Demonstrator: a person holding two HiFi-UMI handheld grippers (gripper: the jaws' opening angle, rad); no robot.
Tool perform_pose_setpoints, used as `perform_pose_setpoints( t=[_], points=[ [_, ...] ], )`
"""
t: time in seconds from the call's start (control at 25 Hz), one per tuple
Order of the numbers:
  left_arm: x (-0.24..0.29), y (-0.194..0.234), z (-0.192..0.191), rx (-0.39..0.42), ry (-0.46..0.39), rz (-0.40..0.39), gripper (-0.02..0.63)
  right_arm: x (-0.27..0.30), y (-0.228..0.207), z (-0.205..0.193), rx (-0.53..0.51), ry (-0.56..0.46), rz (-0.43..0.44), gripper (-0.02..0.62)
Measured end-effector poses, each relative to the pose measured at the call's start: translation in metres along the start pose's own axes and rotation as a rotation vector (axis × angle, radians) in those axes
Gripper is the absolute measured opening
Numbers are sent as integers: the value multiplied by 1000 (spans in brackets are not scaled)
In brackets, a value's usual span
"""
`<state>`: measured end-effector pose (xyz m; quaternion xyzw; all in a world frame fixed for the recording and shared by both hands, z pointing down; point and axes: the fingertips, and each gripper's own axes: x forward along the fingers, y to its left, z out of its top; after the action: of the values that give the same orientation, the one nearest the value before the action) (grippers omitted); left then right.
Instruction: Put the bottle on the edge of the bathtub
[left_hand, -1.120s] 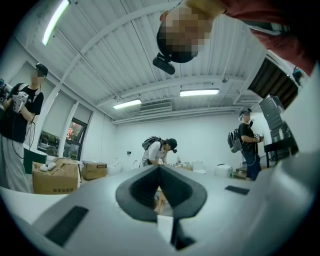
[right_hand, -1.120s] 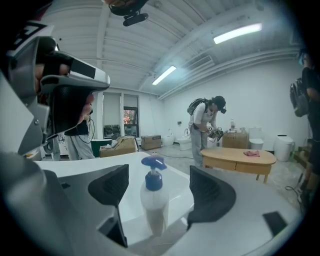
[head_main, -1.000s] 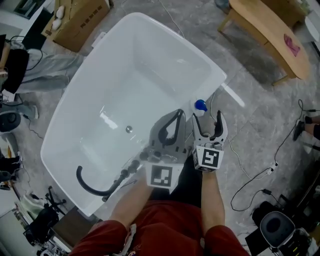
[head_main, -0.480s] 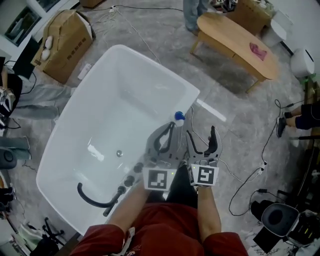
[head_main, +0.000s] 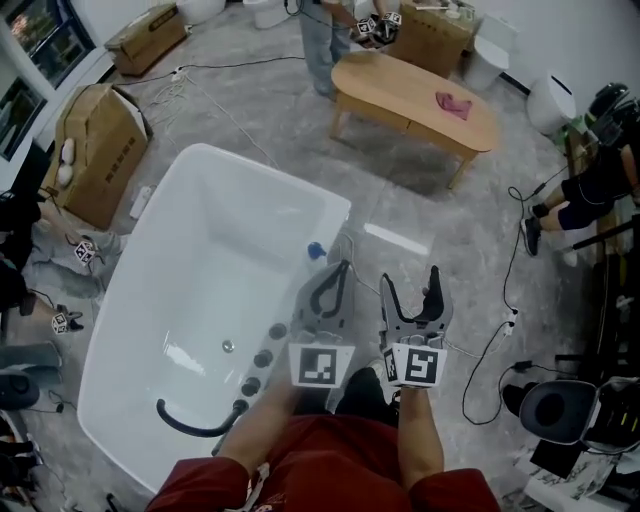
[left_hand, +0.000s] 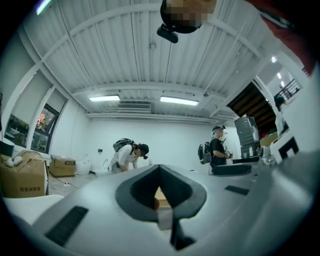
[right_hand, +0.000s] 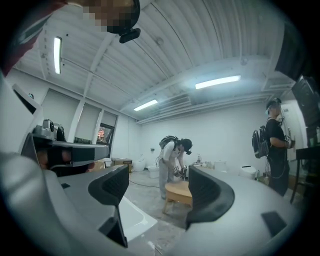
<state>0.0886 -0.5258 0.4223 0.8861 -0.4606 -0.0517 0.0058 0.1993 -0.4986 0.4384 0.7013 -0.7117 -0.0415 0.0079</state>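
Bottle (head_main: 316, 250), blue cap, appeared to stand on the near rim of the bathtub (head_main: 262, 174), ahead of the left tool (head_main: 338, 272) and a bit to its left, clearly apart from it. The bottle's body was too small to read, so its upright pose is a guess from the cap.

Left tool was clenched, tips meeting with nothing between them; the left gripper view showed only the room through the loop of the jaws. Right tool (head_main: 410, 285) was released, jaws spread and empty, with only floor and a wooden surface (head_main: 415, 95) far ahead of it. Both tools were side by side, held close to the person's body, the left over the tub rim and the right over the floor (head_main: 470, 230) just outside the tub.

Row of tap knobs (head_main: 262, 360) sat on the same rim, behind and left of the left tool. A black hose (head_main: 190, 420) lay inside the tub further back.

Judgement: placement looked done and the step in hand was clearing away. To do it well, keep both tools low and off the rim line, draw straight back rather than sweeping sideways past the cap, and check the base sits fully on the flat of the rim, not overhanging the basin side.
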Motion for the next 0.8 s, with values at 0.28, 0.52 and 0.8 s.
perform_pose_setpoints(
  t=[0.28,0.52,0.8],
  points=[
    [25,-63,12,-10,-29,-50,17,-32,-67,29,-25,-47,-64,368],
    [35,-134,20,45,-20,-136,17,-79,-128,50,-50,-65,-121,368],
    [43,-232,29,38,-23,-219,17,-146,-213,71,-45,-96,-246,368]
  ],
)
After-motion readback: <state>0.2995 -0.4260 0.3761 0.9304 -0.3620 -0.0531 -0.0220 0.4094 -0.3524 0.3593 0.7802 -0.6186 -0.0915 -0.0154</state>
